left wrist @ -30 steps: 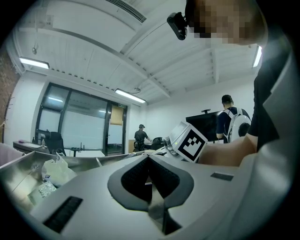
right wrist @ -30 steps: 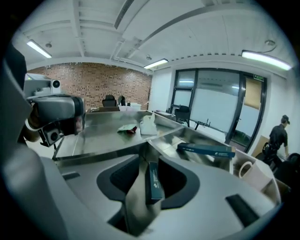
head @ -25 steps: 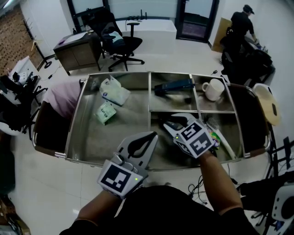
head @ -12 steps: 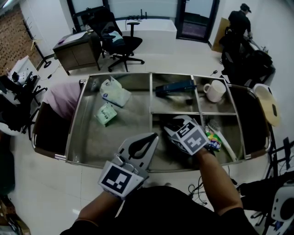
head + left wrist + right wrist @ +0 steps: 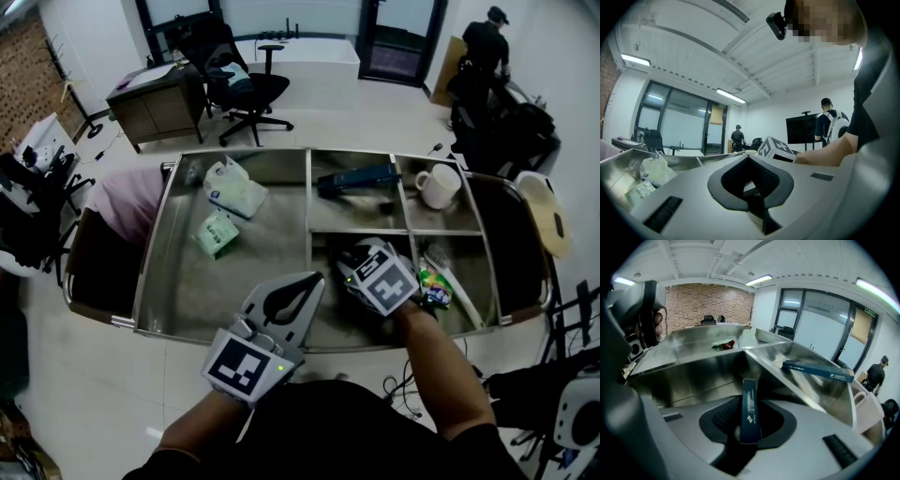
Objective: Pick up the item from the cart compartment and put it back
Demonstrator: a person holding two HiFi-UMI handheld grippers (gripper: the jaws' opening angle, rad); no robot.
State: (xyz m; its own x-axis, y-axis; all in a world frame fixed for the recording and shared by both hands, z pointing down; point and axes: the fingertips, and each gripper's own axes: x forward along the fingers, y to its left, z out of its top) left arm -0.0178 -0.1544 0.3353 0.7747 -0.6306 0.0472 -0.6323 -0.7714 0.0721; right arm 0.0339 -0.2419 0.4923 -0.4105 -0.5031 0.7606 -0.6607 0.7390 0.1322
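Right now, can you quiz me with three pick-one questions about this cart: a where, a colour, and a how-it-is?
1. Where is the white mug? A big left compartment; B far right compartment; C floor.
2. What colour is the long box? A red; B yellow; C dark blue.
3. The jaws of the left gripper are: A together, empty; B on the mug; C on a bag.
Answers: B, it stands in the far right corner; C, it looks dark blue from above; A, their tips meet around nothing.
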